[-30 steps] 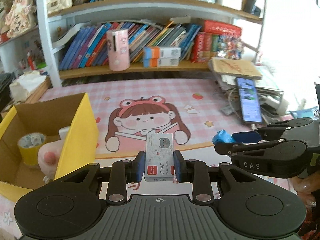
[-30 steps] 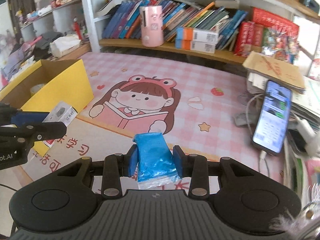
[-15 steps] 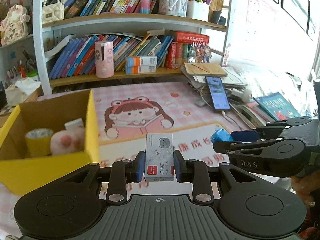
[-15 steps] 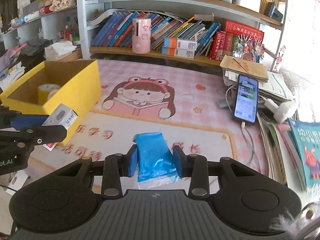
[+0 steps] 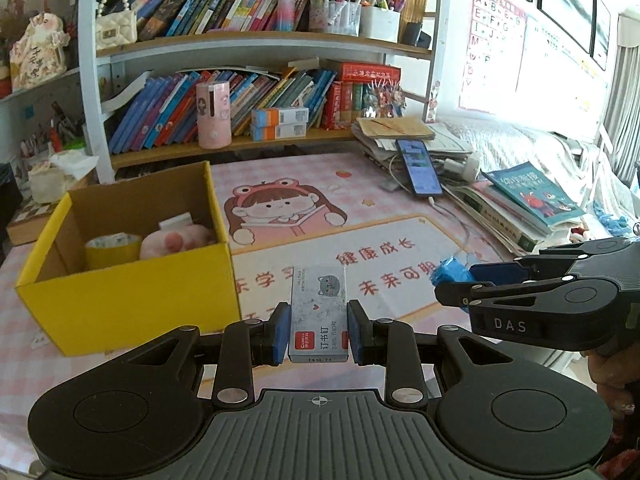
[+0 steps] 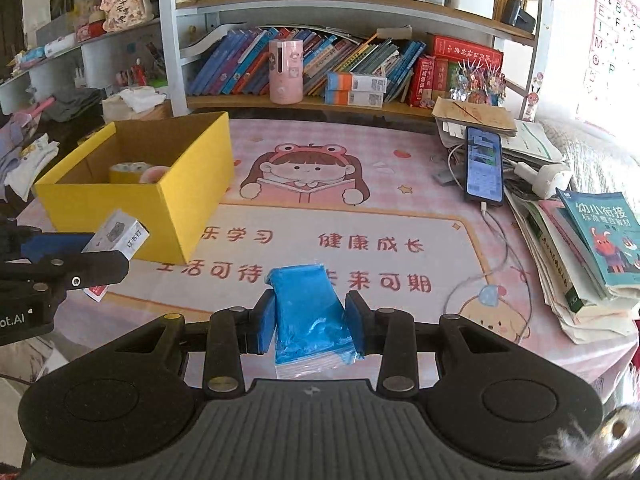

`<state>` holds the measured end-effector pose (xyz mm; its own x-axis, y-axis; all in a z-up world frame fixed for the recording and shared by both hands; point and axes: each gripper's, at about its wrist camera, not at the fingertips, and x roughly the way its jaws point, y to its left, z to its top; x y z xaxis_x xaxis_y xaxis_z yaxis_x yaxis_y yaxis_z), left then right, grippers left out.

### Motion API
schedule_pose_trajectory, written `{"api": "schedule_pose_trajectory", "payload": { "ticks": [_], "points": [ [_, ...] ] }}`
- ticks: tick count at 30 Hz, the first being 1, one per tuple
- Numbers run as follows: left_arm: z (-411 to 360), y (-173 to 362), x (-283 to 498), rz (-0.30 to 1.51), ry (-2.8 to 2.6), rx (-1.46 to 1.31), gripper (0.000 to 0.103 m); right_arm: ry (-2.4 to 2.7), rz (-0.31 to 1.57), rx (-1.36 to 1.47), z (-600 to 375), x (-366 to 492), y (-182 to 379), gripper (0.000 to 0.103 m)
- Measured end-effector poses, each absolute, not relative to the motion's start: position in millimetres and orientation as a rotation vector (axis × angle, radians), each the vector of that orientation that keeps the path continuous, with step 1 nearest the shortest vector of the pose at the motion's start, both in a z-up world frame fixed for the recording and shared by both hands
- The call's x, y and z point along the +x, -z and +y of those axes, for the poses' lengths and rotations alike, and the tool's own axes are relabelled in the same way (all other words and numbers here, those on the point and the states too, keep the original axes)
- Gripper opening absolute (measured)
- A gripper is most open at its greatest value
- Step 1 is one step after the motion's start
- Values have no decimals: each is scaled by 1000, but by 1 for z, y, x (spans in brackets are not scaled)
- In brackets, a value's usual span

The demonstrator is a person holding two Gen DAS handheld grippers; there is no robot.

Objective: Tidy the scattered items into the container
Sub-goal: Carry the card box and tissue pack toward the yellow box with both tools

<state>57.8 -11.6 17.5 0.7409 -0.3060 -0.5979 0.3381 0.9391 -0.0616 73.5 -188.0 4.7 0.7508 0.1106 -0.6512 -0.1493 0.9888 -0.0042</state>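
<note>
My left tongs (image 5: 318, 334) clench the staple box (image 5: 318, 314); my right tongs (image 6: 310, 326) clench the blue packet (image 6: 310, 312), yellow box (image 5: 132, 300) left of both.

I hold the left gripper (image 5: 319, 334) angled downward, its blue pads clamped on a staple box (image 5: 318, 312). The right gripper (image 6: 310, 322), alongside at similar tilt, is clamped on a blue tissue pack (image 6: 310, 312).

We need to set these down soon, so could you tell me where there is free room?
Free: the box's near half, before the tape roll and plush; the mat between box and phone. Crowded: the book stacks at right.
</note>
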Motion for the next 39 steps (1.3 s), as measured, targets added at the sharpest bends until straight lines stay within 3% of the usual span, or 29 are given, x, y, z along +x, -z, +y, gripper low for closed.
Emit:
{"api": "schedule_pose_trajectory", "payload": {
  "ticks": [39],
  "points": [
    [110,-20,23,634,83,-71,28,-468,684,-222,-52,73,-11,34]
  ]
}}
